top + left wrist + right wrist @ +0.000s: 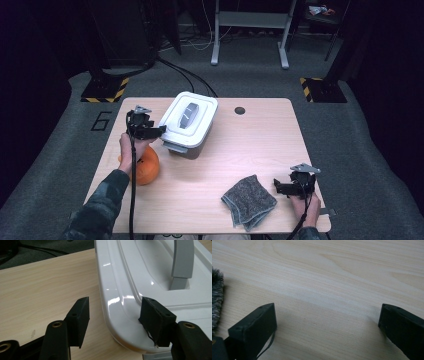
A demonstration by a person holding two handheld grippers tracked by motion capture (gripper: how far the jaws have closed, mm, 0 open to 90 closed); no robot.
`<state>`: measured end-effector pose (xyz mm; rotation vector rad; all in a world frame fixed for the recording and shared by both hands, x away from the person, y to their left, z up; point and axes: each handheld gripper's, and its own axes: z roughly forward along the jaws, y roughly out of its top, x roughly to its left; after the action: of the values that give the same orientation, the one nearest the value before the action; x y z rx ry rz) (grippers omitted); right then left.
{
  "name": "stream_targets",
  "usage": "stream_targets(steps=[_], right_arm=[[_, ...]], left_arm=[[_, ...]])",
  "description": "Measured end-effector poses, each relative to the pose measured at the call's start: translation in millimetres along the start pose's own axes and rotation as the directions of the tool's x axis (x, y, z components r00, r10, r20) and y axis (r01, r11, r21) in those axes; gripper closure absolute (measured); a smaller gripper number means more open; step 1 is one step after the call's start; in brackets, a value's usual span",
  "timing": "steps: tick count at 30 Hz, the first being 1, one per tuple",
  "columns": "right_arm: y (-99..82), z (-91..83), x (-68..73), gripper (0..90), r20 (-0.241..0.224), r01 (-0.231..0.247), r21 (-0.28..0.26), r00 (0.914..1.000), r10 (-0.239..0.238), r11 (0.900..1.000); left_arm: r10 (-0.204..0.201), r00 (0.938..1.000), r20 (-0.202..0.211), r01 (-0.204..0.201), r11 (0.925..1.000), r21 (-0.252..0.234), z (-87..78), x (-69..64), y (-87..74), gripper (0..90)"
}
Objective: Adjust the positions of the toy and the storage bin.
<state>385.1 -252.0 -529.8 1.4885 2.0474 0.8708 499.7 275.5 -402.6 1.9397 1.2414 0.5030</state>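
Tabletop (210, 170) work is barely begun: left gripper (113, 315) jaws straddle the white lidded container's (189, 122) lid corner unclamped, right gripper (280, 187) released beside the grey cloth (248, 201).

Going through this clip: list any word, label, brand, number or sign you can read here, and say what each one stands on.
"6": a large dark numeral on the grey floor left of the table, in the high view.
Black and yellow hazard stripes, no words, mark two stand bases on the floor behind the table.
The white lidded box, its grey handle, the grey cloth and the orange ball show no readable label or brand.
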Motion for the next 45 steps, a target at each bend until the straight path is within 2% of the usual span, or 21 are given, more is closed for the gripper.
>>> stream_targets(steps=[6,12,16,24,25,30,36,37,39,45], right_arm=[[0.1,0.1,0.4,0.7,0.0,-0.006,-0.001,1.0,0.006,1.0],[0.1,0.1,0.2,0.8,0.001,-0.008,-0.001,1.0,0.008,1.0],[0.1,0.2,0.1,0.8,0.002,-0.008,-0.001,1.0,0.008,1.0],[0.1,0.2,0.0,0.8,0.001,-0.008,-0.001,1.0,0.008,1.0],[0.1,0.2,0.0,0.8,0.001,-0.008,-0.001,1.0,0.008,1.0],[0.1,0.2,0.1,0.8,0.001,-0.008,-0.001,1.0,0.008,1.0],[0.1,0.2,0.0,0.8,0.001,-0.008,-0.001,1.0,0.008,1.0],[0.1,0.2,0.1,0.8,0.001,-0.009,-0.001,1.0,0.009,1.0],[0.2,0.2,0.1,0.8,0.002,-0.01,-0.001,0.9999,0.01,0.9999],[0.1,0.2,0.1,0.8,0.001,-0.009,-0.001,1.0,0.009,1.0]], left_arm=[[-0.02,0.999,0.039,0.021,0.9996,-0.019,1.7,-4.0,-2.9,41.9],[-0.001,0.9996,0.029,0.002,0.9999,-0.016,1.1,-11.8,-3.6,40.3],[0.0,0.9991,0.042,0.001,0.9999,-0.014,0.7,-15.4,-4.9,39.7],[0.011,0.9986,0.052,-0.01,0.9999,-0.01,1.7,-34.0,-5.9,36.6],[0.021,0.9984,0.051,-0.021,0.9998,-0.005,1.4,-36.2,-6.1,36.2],[0.008,0.9974,0.072,-0.006,0.9997,-0.024,2.1,-48.1,-9.0,35.1],[0.036,0.9961,0.08,-0.033,0.999,-0.029,1.4,-58.1,-8.8,34.0],[0.025,0.9964,0.08,-0.023,0.9993,-0.031,1.6,-60.3,-8.7,33.7],[0.043,0.9955,0.085,-0.04,0.9987,-0.031,1.6,-63.1,-8.4,33.2],[0.053,0.9927,0.108,-0.05,0.9983,-0.03,4.1,-70.0,-8.2,33.3]])
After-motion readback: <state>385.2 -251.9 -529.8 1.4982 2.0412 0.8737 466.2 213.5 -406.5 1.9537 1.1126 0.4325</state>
